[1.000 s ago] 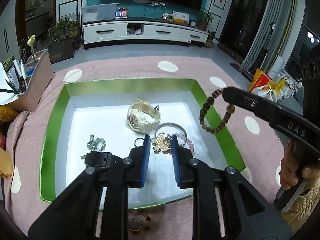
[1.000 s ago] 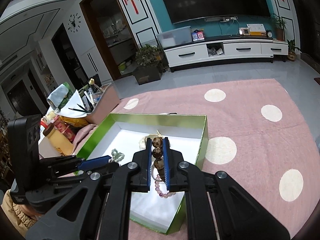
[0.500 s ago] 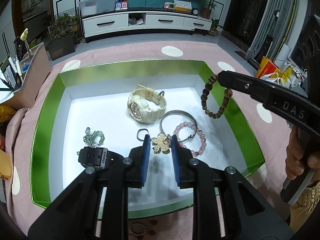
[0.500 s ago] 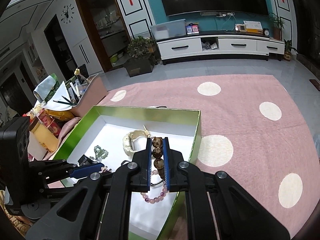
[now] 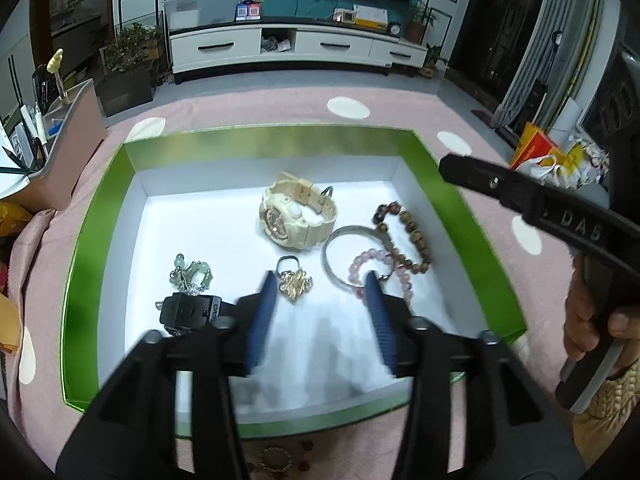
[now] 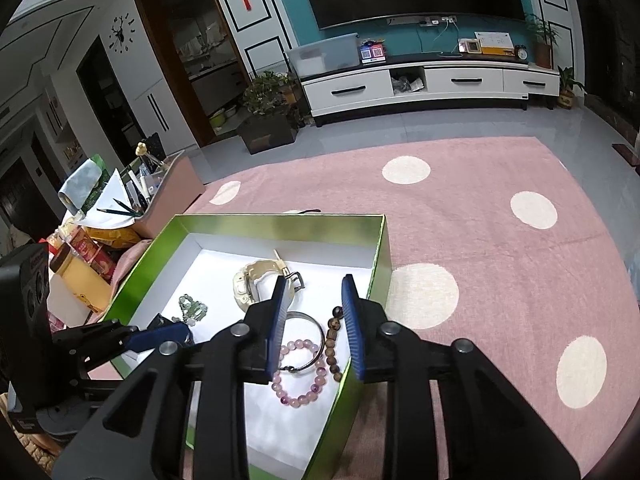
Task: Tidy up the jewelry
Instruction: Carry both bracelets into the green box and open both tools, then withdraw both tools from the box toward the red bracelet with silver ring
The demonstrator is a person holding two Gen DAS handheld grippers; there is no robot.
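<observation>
Both tools have let go within the last second, and that is the whole change: the green box (image 5: 96, 216) with its white floor, sitting on the pink dotted rug (image 6: 480, 216), now holds everything that was being carried. The right hand-held gripper (image 6: 314, 324), which half a second ago was clamped on the brown bead bracelet (image 5: 404, 236) and held it above the box's right wall, now stands wide with nothing between its blue pads; the bracelet lies on the white floor against the right side, overlapping the silver bangle (image 5: 340, 236) and touching the pink bead bracelet (image 5: 376, 264). The left hand-held gripper (image 5: 320, 312), which had the gold flower brooch (image 5: 295, 283) pinched, has also sprung wide, its fingers blurred with the motion, and the brooch rests on the floor just ahead of it beside a small ring (image 5: 289, 261). For the task this reads as two more pieces delivered, so the sorting looks well along, though a few small beaded items (image 5: 276, 458) on the rug below the near wall may remain to collect. Among the rest, the cream watch (image 5: 296, 220) sits near the middle, a black watch (image 5: 192, 310) lies at the near left partly behind the left tool, and the pale green bead charm (image 5: 191, 274) is just beyond it.
</observation>
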